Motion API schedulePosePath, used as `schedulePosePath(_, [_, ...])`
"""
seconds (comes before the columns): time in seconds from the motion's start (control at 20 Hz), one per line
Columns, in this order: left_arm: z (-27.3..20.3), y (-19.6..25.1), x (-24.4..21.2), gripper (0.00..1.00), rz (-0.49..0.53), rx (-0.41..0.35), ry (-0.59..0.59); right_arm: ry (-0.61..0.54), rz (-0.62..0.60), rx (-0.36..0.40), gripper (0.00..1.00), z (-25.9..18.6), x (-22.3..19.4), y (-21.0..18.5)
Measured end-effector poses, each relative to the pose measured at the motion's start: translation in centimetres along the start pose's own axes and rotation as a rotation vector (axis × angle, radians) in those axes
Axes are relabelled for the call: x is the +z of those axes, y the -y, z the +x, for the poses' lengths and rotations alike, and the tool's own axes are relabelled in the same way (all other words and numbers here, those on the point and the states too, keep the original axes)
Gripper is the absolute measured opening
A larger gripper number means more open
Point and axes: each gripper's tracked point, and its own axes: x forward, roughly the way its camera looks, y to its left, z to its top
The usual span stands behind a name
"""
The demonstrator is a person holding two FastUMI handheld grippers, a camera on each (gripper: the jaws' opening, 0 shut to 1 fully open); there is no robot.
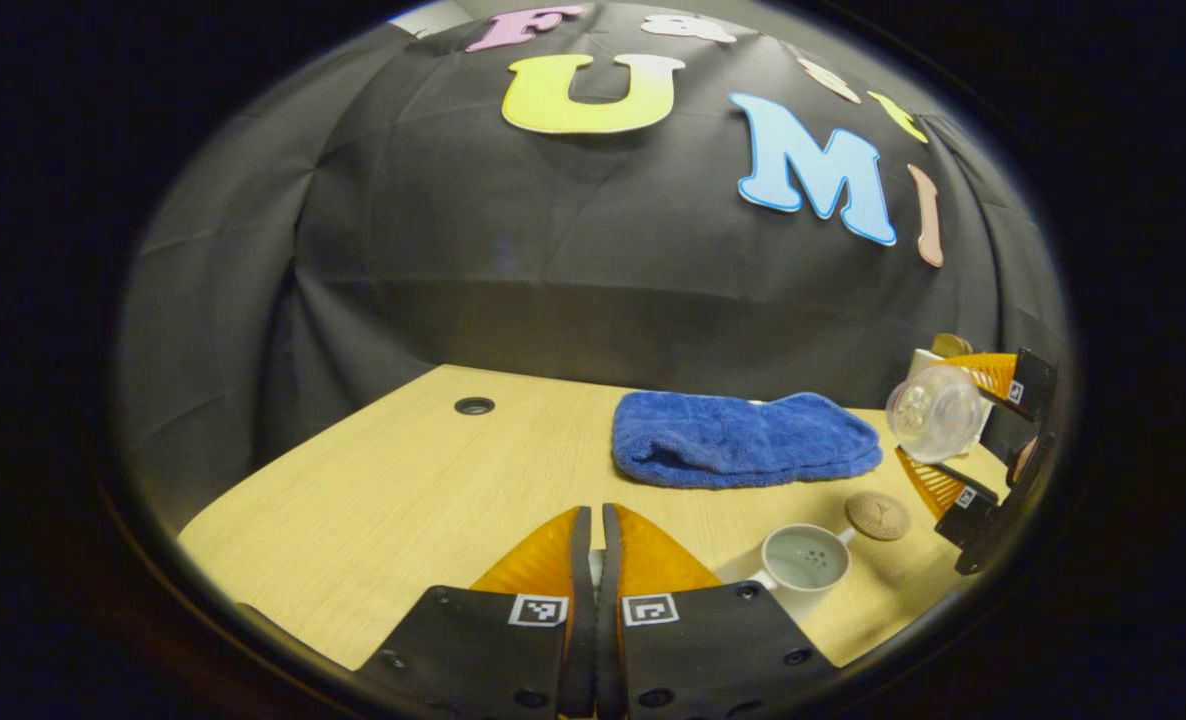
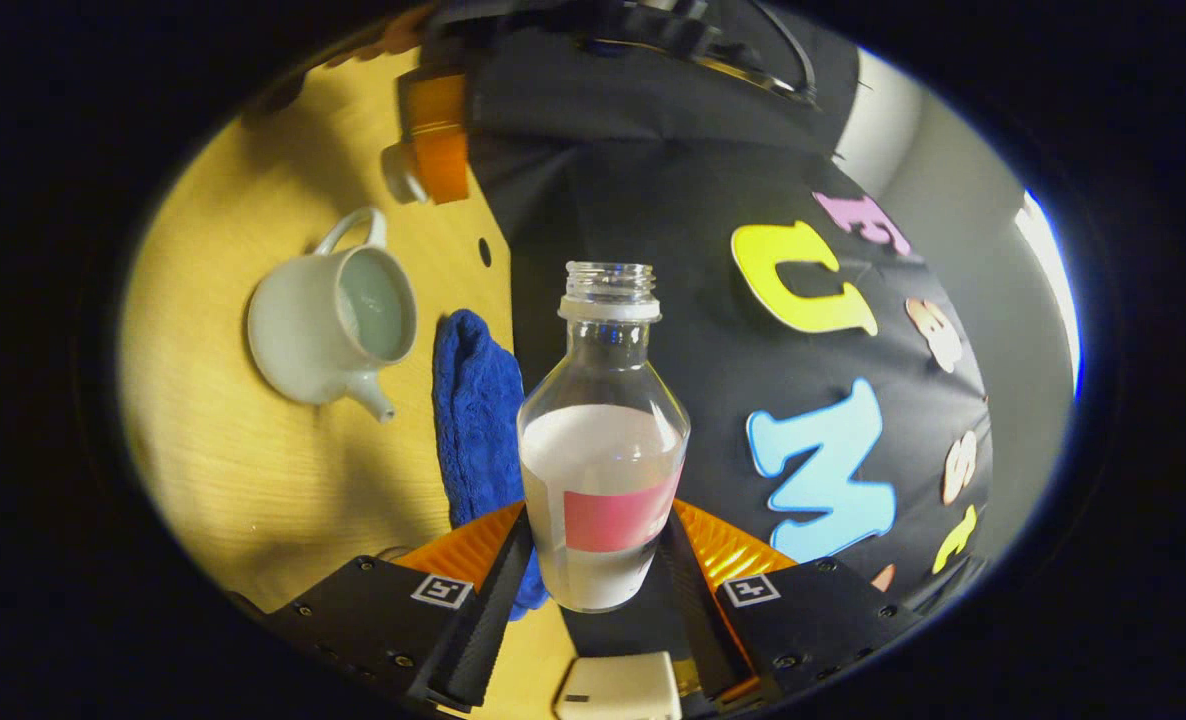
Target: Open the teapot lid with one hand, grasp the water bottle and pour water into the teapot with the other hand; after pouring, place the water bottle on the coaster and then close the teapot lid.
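Observation:
My right gripper [image 2: 603,545] is shut on a clear, uncapped water bottle [image 2: 603,450] with a red label, partly filled and held tilted in the air. In the left gripper view that bottle [image 1: 936,412] shows bottom-first at the far right, held by the right gripper [image 1: 958,425] above the table. The pale teapot [image 1: 805,560] stands with its top uncovered on the table, just right of my left gripper [image 1: 594,545]. The teapot [image 2: 333,325] lies left of the bottle's neck. The left gripper [image 2: 433,150] hangs beyond it, shut on the small white lid [image 2: 399,178]. A round coaster [image 1: 878,515] lies behind the teapot.
A folded blue towel [image 1: 743,440] lies at the back of the wooden table [image 1: 373,500], close to the coaster and the bottle; the towel [image 2: 473,420] sits between teapot and bottle. A cable hole [image 1: 473,405] is at the back left. Black cloth walls close the table in.

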Motion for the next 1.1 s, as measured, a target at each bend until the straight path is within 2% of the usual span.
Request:
schedulePosePath(0.2, [0.2, 0.2, -0.1, 0.05, 0.003, -0.004, -0.005, -0.036, 0.261, 0.048, 0.76, 0.3, 0.0, -0.6])
schedulePosePath(0.45, [0.3, 0.3, -0.1, 0.06, 0.005, -0.008, -0.002, -0.078, 0.707, 0.194, 0.76, 0.3, 1.3, -2.1])
schedulePosePath(0.6, [0.2, 0.3, -0.2, 0.06, 0.006, -0.007, -0.001, -0.107, 0.904, 0.258, 0.76, 0.2, 1.6, -2.6])
schedulePosePath(0.7, [0.2, 0.2, 0.0, 0.06, 0.005, -0.007, 0.001, -0.137, 0.977, 0.257, 0.76, 0.5, 1.0, -3.2])
schedulePosePath(0.9, [0.1, 0.3, -0.2, 0.06, 0.007, -0.007, 0.000, -0.191, 1.156, 0.304, 0.76, 0.9, -0.6, -5.3])
schedulePosePath(1.1, [0.1, 0.3, -0.2, 0.05, 0.009, -0.006, -0.002, -0.241, 1.157, 0.296, 0.76, 0.9, -2.8, -6.4])
